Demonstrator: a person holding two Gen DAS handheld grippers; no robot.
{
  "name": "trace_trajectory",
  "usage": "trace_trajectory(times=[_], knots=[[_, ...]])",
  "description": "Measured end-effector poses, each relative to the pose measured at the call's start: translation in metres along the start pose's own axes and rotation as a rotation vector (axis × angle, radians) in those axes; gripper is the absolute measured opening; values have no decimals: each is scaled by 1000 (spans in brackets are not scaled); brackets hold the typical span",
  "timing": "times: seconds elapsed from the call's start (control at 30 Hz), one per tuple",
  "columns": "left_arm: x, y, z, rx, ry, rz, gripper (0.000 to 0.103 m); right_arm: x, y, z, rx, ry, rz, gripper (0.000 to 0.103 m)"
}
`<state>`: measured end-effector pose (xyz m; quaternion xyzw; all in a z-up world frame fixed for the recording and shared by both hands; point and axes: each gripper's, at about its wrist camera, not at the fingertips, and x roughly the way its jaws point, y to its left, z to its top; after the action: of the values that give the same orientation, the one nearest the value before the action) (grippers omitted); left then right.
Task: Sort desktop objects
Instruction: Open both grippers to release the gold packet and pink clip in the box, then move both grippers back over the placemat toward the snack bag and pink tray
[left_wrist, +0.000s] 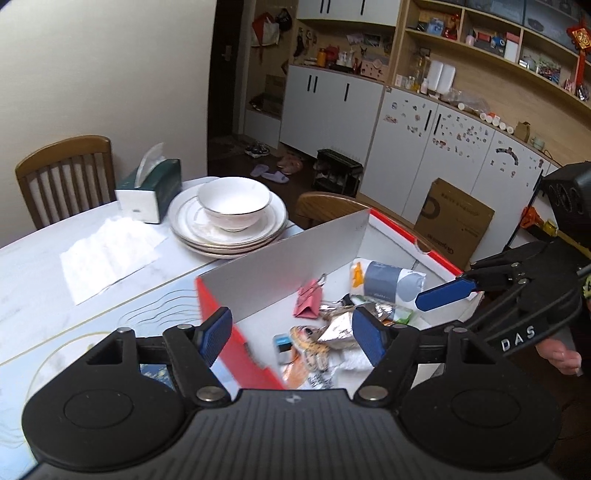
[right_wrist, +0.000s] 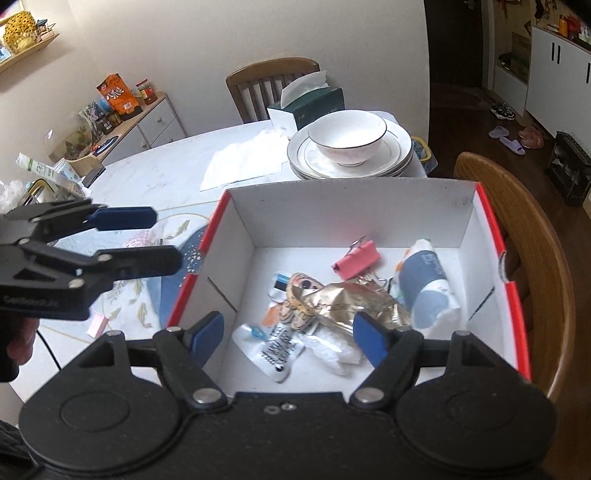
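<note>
So I'm looking at a pale marble-look table (right_wrist: 155, 173). On it sit a red-rimmed white box (right_wrist: 406, 206) at the near edge, a stack of plates (right_wrist: 400, 157) behind it, a green tissue box (right_wrist: 314, 105) toward the far edge, a flat white tissue (right_wrist: 243, 162) beside the plates, and a floral mat (right_wrist: 136, 291) left of the box.

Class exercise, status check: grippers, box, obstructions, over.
Left gripper and right gripper open, empty. Box holds pink clip, foil wrapper, packets. Nothing obstructing.

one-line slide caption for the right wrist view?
Open right gripper above red-rimmed box holding pink binder clip and wrappers.
</note>
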<state>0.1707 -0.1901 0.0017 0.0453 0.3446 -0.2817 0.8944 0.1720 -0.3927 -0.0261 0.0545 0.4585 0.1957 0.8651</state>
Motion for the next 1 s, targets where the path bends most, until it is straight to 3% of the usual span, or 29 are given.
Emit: trace_trajectory(times=[0.07, 0.4, 0.57, 1.0], knots=[[-9, 8, -6, -8, -3, 14, 84, 3, 7, -1, 16, 0, 2, 77], [-43, 58, -41, -60, 3, 18, 87, 21, 55, -2, 76, 7, 8, 78], [-58, 82, -57, -73, 0, 31, 102, 28, 85, 1, 62, -2, 3, 79], [-85, 141, -107, -107, 30, 56, 103, 61, 153, 13, 10, 12, -20, 80]])
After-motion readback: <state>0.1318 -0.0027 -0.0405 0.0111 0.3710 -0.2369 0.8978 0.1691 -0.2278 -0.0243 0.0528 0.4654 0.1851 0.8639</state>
